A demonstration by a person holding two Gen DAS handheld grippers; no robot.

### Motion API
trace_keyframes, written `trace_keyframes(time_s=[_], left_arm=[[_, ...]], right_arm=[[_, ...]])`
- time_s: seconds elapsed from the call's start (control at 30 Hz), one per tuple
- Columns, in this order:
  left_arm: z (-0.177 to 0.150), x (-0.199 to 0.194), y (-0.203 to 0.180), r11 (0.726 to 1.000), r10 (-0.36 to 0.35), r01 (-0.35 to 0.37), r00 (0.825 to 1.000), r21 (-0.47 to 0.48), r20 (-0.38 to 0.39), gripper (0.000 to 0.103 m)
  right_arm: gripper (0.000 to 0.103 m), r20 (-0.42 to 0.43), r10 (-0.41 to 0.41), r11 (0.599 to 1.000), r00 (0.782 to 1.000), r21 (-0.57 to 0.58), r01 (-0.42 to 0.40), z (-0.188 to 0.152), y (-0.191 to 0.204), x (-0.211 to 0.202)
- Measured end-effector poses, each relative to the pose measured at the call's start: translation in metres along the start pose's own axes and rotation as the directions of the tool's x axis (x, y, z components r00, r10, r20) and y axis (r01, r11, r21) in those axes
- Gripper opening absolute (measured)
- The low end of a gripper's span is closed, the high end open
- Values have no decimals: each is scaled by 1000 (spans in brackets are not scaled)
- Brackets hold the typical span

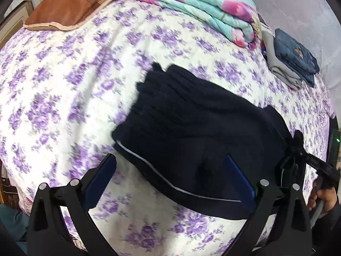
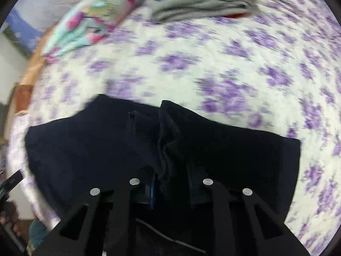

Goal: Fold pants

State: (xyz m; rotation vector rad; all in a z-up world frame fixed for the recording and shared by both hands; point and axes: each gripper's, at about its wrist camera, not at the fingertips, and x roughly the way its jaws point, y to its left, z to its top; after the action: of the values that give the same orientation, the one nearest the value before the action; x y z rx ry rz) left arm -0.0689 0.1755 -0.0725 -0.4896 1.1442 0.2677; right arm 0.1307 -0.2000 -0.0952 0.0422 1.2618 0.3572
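Dark navy pants [image 1: 191,123] with a thin grey side stripe lie bunched and partly folded on the purple-flowered bed sheet [image 1: 74,89]. My left gripper [image 1: 170,160] is open just above the pants' near edge, its blue pads on either side of the striped hem. My right gripper [image 2: 170,170] is shut on a raised fold of the pants [image 2: 166,140] and holds it up from the bed. It also shows at the right edge of the left wrist view [image 1: 298,149], pinching the cloth.
A folded floral turquoise-and-pink quilt [image 1: 204,6] lies at the far side of the bed. Next to it is a stack of folded grey and blue clothes [image 1: 292,61]. A brown pillow [image 1: 64,10] lies at the far left.
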Motion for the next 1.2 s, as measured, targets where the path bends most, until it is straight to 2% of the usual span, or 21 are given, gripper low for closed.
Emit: trace_keyframes(time_s=[0.07,0.1,0.13,0.2,0.23,0.27,0.3,0.37,0.43,0.47,0.5,0.57,0.67,0.7,0.77,0.8,0.87,0.93,0.97,1.07,1.2], left_arm=[[3,-6,6,1000,11,-11,1000,-2,17,98],[4,-7,8,1000,15,-15,1000,-3,22,98],[5,-7,11,1000,20,-20,1000,-5,24,98],[6,-5,16,999,31,-31,999,-23,21,98],[6,-4,19,999,30,-29,999,-35,17,98],[5,-2,21,999,28,-27,1000,-46,9,98],[5,-2,21,998,31,-31,1000,-48,5,98],[2,-3,20,999,36,-35,999,-38,9,98],[0,-5,20,999,36,-35,999,-31,12,98],[-1,-4,20,999,40,-39,999,-29,10,98],[-1,-3,21,999,43,-43,999,-30,9,98],[-1,0,23,998,56,-56,998,-41,3,98],[2,6,28,995,69,-69,998,-68,-1,98],[2,9,30,995,68,-69,998,-77,-9,98],[2,17,35,993,65,-68,997,-98,-30,98],[2,20,36,993,61,-65,997,-104,-42,98],[1,30,38,992,52,-60,996,-111,-75,98],[0,37,37,992,47,-57,995,-111,-91,98],[-1,42,37,992,37,-49,994,-116,-102,98],[-5,56,33,990,3,-24,989,-142,-146,98],[-1,60,3,997,70,-67,991,30,-113,87]], right_arm=[[22,10,63,995,998,-73,-62,-6,19,-10],[23,15,50,993,999,-107,-48,-8,29,-11],[31,27,3,993,1000,-121,0,-10,35,-6],[91,57,-105,982,993,-153,113,-12,44,12],[93,37,-109,976,993,-183,114,-13,48,22],[93,-52,-86,970,995,-234,72,-17,53,40],[91,-63,-97,966,993,-248,79,-20,58,40],[86,-9,25,973,1000,-231,-27,-20,54,15],[77,25,91,976,996,-199,-84,-17,42,-10],[65,49,108,979,993,-181,-97,-16,35,-21],[38,71,125,982,990,-154,-113,-15,25,-30],[6,29,136,984,990,-122,-131,-15,12,-26],[6,-80,119,980,990,-150,-130,-30,18,8],[6,-136,85,970,987,-216,-113,-47,30,25],[6,-28,-20,920,999,-391,8,-68,54,29],[7,-27,-34,914,999,-406,20,-69,57,28],[9,-74,10,938,997,-344,-35,-61,50,22],[36,-63,51,960,997,-274,-66,-54,34,5],[62,-15,29,965,999,-260,-32,-54,27,-6],[66,40,11,980,999,-198,-3,-55,2,-24],[66,14,11,997,1000,-83,-10,-58,-27,-25]])
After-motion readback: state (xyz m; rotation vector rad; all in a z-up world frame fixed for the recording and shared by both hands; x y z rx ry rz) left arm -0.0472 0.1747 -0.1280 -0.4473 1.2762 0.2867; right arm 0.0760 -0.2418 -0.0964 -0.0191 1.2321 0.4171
